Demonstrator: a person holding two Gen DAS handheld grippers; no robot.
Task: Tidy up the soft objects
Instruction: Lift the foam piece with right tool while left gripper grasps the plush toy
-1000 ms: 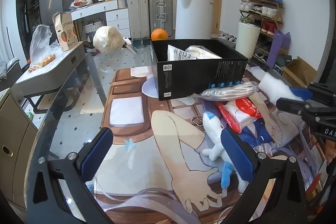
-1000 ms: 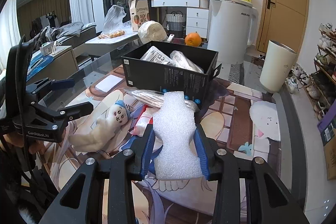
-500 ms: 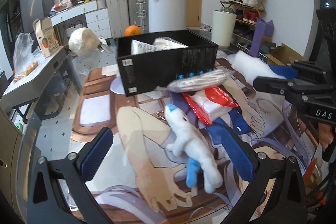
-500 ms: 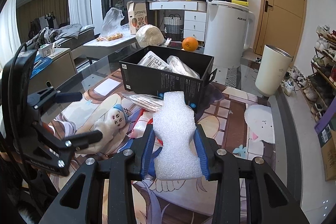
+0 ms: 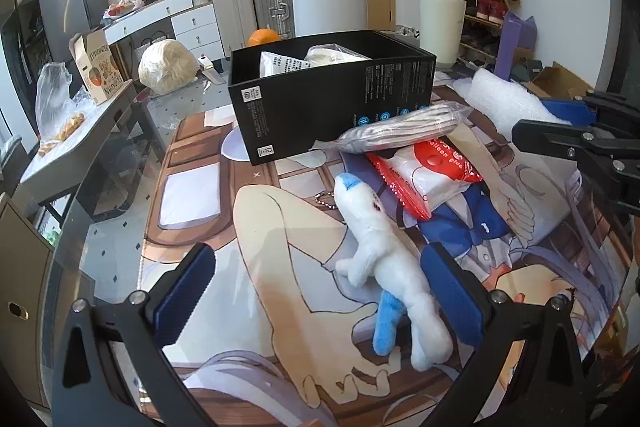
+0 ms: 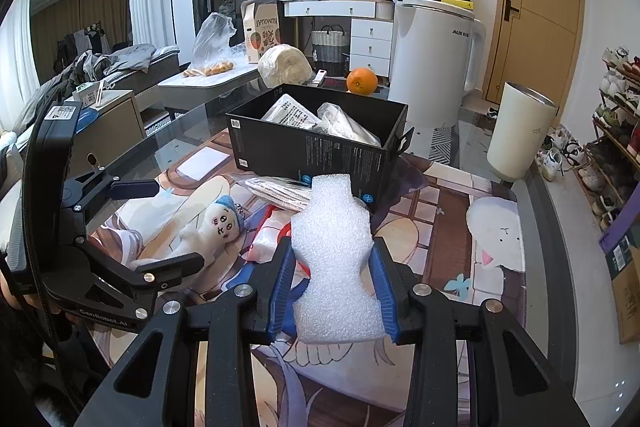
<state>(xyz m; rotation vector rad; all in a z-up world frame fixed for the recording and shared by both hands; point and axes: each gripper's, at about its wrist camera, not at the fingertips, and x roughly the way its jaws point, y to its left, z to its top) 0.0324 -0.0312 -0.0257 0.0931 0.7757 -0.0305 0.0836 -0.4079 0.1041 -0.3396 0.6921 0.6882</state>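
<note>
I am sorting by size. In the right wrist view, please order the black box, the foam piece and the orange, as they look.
1. black box
2. foam piece, though it is nearest the camera, so unsure
3. orange

White foam piece (image 6: 336,259): waisted cut-out shape, bubbly surface, upright, pinched at narrow waist between blue pads.
White plush doll (image 5: 384,263): blue cap, blue tail, lies on back on printed mat, head toward black box (image 5: 332,99).
Red-white packet (image 5: 424,179): flat, just beyond doll's head.
Clear-wrapped striped bundle (image 5: 404,129): lies across packet, against box front.
Black box: open top, holds two plastic-wrapped white items.
</note>
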